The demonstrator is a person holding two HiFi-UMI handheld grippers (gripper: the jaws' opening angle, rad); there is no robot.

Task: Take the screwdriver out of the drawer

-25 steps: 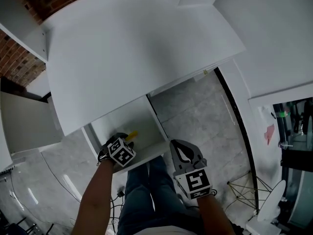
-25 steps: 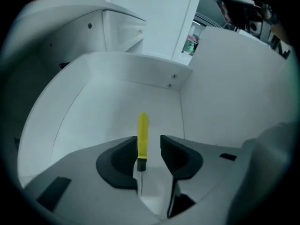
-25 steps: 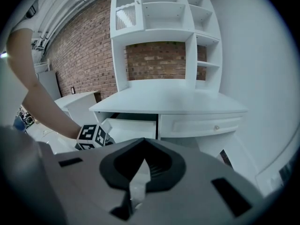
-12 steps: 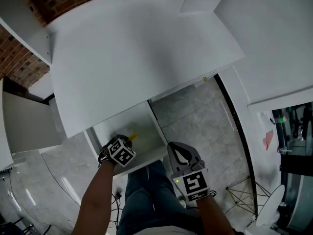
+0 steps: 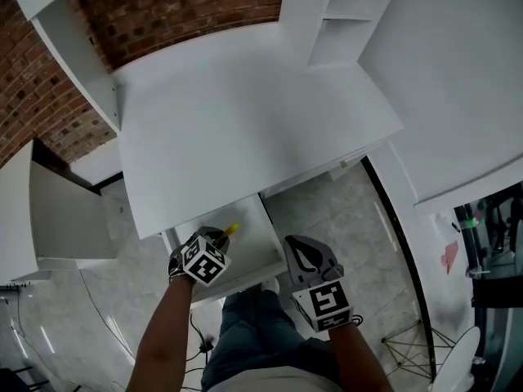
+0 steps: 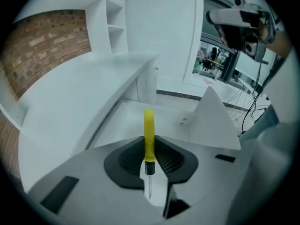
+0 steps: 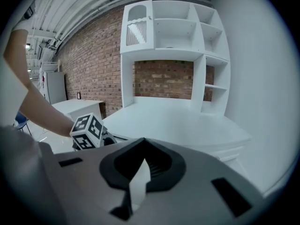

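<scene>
1. At the left of the head view, the left gripper (image 5: 219,233) hangs over the open drawer (image 5: 255,251). The drawer sticks out from under the white table (image 5: 245,113).
2. In the left gripper view, this gripper (image 6: 150,146) is closed tight on the screwdriver (image 6: 148,135). Its two dark pads (image 6: 129,157) squeeze the low end of the yellow handle.
3. The screwdriver lies the same way the gripper points. The yellow handle sticks out in front, away from the hand. The thin metal tip points back toward the hand, down the gap between the jaws.
4. From above, the yellow handle (image 5: 231,229) shows just at the table's front edge, over the back of the drawer. It looks higher than the drawer's walls, but I am not sure from here.
5. I think the next move should come back toward the person first, so the long handle does not bump the table edge.
6. On the right, the right gripper (image 5: 296,245) waits beside the drawer's right wall, apart from the screwdriver. In its own view the gripper (image 7: 143,146) has its jaws closed together with nothing between them.
</scene>
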